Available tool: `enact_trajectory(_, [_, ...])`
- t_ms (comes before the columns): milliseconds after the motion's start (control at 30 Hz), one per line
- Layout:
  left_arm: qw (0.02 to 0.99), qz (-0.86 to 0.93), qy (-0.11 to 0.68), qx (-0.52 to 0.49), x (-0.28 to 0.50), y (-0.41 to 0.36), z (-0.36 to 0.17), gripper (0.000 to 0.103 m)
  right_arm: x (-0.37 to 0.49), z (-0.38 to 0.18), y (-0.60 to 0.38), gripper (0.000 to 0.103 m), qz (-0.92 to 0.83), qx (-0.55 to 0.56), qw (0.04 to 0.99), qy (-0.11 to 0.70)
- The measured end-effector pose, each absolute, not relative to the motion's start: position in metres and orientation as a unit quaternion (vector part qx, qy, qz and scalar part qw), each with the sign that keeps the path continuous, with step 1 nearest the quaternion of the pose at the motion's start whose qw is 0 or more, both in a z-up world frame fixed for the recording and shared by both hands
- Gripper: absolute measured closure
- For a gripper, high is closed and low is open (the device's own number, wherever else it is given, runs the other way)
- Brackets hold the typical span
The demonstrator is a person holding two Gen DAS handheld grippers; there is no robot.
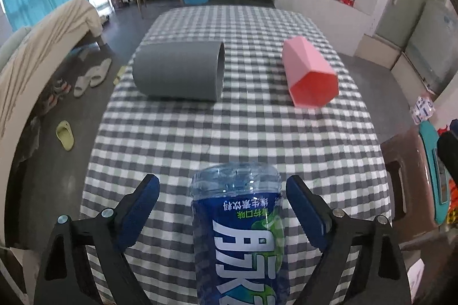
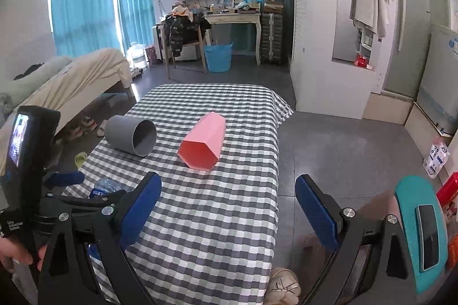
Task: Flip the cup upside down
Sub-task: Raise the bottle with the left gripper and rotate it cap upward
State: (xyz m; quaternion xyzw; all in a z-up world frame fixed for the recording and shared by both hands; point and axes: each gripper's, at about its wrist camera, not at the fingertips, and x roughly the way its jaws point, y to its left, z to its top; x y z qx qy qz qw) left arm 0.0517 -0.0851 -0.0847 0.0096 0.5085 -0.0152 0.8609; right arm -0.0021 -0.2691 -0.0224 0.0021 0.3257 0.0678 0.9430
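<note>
- Left tongs point(image 1: 221, 190) level over the near end of the surface point(image 1: 257, 133), jaws spread wide; clear cup point(image 1: 237, 219) sits between the blue pads point(image 1: 143, 207), gap on both sides, nothing clamped.
- Right tongs point(image 2: 229, 196) held higher and to the right, half past the surface edge, wide open and empty; a hand point(image 2: 17, 253) grips the left rig at lower left.
- Clear cup: blue wrap label, white Chinese characters reading inverted, small green text; can't make out the brand.
- Grey cup point(image 1: 179, 70): matte cylinder on its side, ahead-left of left tongs, mouth facing right.
- Pink cup point(image 1: 310, 73): faceted, hexagonal mouth, on its side, ahead-right, mouth toward the tongs.
- Cloth: grey-white gingham.
</note>
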Motion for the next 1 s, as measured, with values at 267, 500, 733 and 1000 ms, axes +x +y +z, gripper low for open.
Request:
enact_trajectory(267, [0.840,-0.037,0.541,-0.008,0.062,-0.084,-0.100,0.029,0.003,-0.023,-0.268,0.008,0.068,0.011,0.946,0.318])
enact_trajectory(500, [0.870,-0.039,0.492,-0.003,0.060,-0.086,-0.074,0.029,0.002,-0.022,-0.280,0.008,0.051,0.040,0.949,0.309])
enact_trajectory(733, [0.903,-0.022,0.428,0.024,0.055,-0.095,-0.047,0.029,0.003,-0.020,-0.284,0.008,0.048,0.049,0.949,0.308])
enact_trajectory(1000, [0.926,-0.025,0.374,0.042,0.035,-0.100,-0.046,0.029,0.001,-0.021,-0.286,0.008,0.051,0.055,0.948,0.308])
